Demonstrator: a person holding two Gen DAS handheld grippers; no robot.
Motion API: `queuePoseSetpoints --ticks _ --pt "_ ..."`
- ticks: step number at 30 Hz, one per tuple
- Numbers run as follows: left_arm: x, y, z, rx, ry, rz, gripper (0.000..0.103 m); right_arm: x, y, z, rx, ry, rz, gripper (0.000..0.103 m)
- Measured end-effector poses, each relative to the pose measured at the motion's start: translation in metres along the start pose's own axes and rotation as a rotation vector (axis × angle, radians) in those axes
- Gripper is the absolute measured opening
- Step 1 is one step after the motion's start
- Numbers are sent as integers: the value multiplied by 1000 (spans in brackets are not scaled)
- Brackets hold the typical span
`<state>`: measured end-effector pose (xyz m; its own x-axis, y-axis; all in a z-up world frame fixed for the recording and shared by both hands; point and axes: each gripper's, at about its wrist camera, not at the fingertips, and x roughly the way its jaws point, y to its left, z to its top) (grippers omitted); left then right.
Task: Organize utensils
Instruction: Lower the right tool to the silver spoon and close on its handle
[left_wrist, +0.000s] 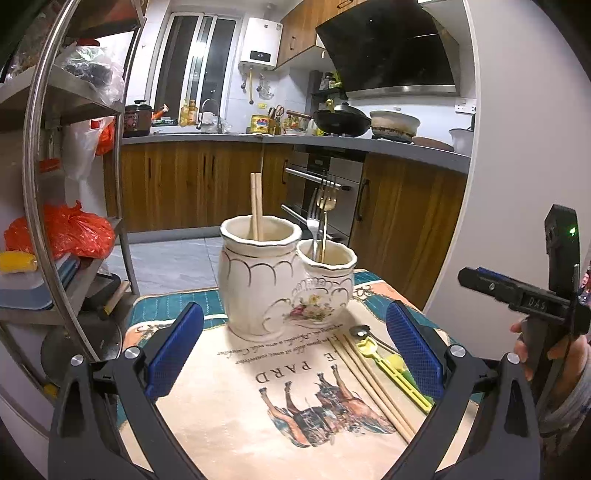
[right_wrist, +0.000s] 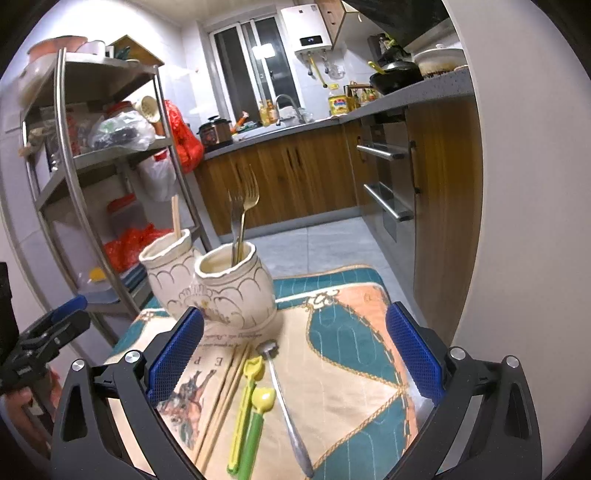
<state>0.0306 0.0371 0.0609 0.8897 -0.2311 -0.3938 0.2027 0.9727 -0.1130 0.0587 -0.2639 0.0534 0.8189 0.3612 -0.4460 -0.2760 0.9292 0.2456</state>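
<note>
A white double ceramic holder (left_wrist: 266, 280) (right_wrist: 221, 284) stands on the printed cloth. Its taller cup holds two chopsticks (left_wrist: 256, 206) (right_wrist: 176, 218); the shorter cup holds forks (left_wrist: 322, 214) (right_wrist: 242, 218). On the cloth lie a pair of chopsticks (left_wrist: 373, 384) (right_wrist: 225, 402), a yellow utensil (left_wrist: 395, 373) (right_wrist: 245, 402), a green-handled yellow spoon (right_wrist: 256, 424) and a metal utensil (right_wrist: 286, 406). My left gripper (left_wrist: 295, 354) hovers open before the holder with nothing between its fingers. My right gripper (right_wrist: 295, 354) is open above the loose utensils, holding nothing.
The small cloth-covered table (right_wrist: 354, 332) ends just past the holder, with tiled floor beyond. A metal shelf rack (right_wrist: 110, 166) with bags stands at the left. Wooden cabinets and an oven (left_wrist: 325, 192) line the back. A hand holds the right gripper (left_wrist: 532, 306) at the right edge.
</note>
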Motion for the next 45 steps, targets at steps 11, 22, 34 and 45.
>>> queuePoseSetpoints --ticks 11,22,34,45 --pt "4 -9 -11 25 17 -12 97 1 -1 -18 -19 27 -23 98" --pt "14 -6 -31 37 67 0 97 37 11 -39 -131 202 -109 97" --pt "29 -13 -46 67 131 -21 97 82 27 -34 -265 355 -59 48" --pt "38 -11 -48 39 174 -24 97 109 32 -39 -307 467 5 24"
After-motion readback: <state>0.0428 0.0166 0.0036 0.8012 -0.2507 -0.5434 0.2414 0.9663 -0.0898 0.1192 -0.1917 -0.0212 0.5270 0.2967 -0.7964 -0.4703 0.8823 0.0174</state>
